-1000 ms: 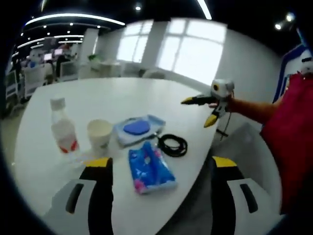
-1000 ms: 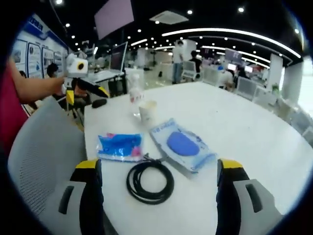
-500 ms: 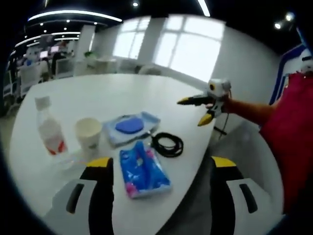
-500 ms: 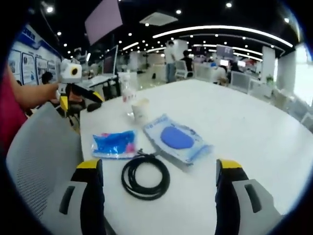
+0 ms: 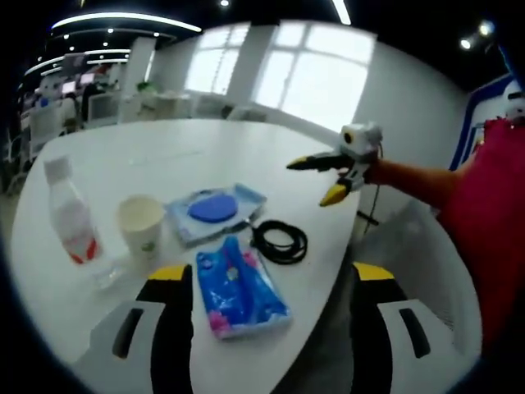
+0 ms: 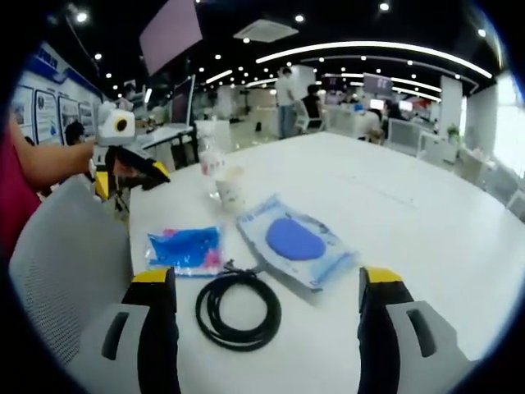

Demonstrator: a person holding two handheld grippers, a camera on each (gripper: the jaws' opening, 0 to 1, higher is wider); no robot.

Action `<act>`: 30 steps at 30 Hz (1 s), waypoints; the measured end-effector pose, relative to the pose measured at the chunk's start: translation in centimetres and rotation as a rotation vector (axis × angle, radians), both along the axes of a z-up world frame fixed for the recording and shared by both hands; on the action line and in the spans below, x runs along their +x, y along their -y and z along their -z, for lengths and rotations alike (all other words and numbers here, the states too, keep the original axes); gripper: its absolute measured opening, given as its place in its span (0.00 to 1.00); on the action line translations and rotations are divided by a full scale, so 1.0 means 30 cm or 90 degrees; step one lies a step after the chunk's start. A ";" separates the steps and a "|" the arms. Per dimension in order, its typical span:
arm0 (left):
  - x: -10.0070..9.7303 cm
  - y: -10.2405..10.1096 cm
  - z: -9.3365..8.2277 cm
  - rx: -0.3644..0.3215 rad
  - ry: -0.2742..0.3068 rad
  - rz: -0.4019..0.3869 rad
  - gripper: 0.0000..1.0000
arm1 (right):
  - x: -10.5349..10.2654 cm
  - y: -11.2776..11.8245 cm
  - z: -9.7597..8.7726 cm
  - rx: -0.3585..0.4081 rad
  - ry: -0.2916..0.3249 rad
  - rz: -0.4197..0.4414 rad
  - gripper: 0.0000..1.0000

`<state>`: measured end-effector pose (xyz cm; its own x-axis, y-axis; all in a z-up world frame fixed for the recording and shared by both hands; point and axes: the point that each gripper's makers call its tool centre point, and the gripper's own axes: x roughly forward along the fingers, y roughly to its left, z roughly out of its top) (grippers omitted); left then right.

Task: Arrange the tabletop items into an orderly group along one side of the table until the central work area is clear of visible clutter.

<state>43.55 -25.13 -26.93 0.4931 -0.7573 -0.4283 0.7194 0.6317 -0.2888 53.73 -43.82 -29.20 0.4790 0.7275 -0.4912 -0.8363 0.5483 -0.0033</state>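
While both tongs are hovering wide apart and holding nothing, five items are sitting ahead of the left gripper [image 5: 262,328]: one bottle [image 5: 69,213], one paper cup [image 5: 141,224], one blue packet [image 5: 238,287], one clear pouch [image 5: 215,210], one black cable coil [image 5: 280,242], near the table [image 5: 164,152] edge; beyond them the tabletop is lying open toward the right gripper [image 5: 316,177].

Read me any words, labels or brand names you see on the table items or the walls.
None can be read.
Bottle: red label, text blurred.
Paper cup: small mark, too small.
Blue packet: print blurred.
Clear pouch: print blurred.
Wall posters: text too small.
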 end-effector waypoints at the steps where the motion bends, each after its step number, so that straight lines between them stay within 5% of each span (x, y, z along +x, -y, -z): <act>1: 0.008 0.003 -0.005 0.002 0.004 0.000 0.72 | 0.015 0.004 0.000 -0.002 0.000 0.008 0.89; 9: 0.109 0.083 -0.078 0.001 0.055 0.026 0.70 | 0.116 0.018 -0.005 0.005 -0.001 0.057 0.83; 20: 0.197 0.177 -0.032 0.026 0.064 0.052 0.62 | 0.195 0.071 0.099 -0.052 -0.046 0.123 0.42; 30: 0.196 0.167 -0.008 0.028 0.051 0.056 0.60 | 0.239 0.047 0.192 -0.065 -0.110 0.150 0.25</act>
<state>49.42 -30.13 -26.69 0.4595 -0.7806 -0.4237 0.7919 0.5761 -0.2024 60.90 -45.23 -34.96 0.5315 0.5494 -0.6447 -0.6791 0.7313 0.0633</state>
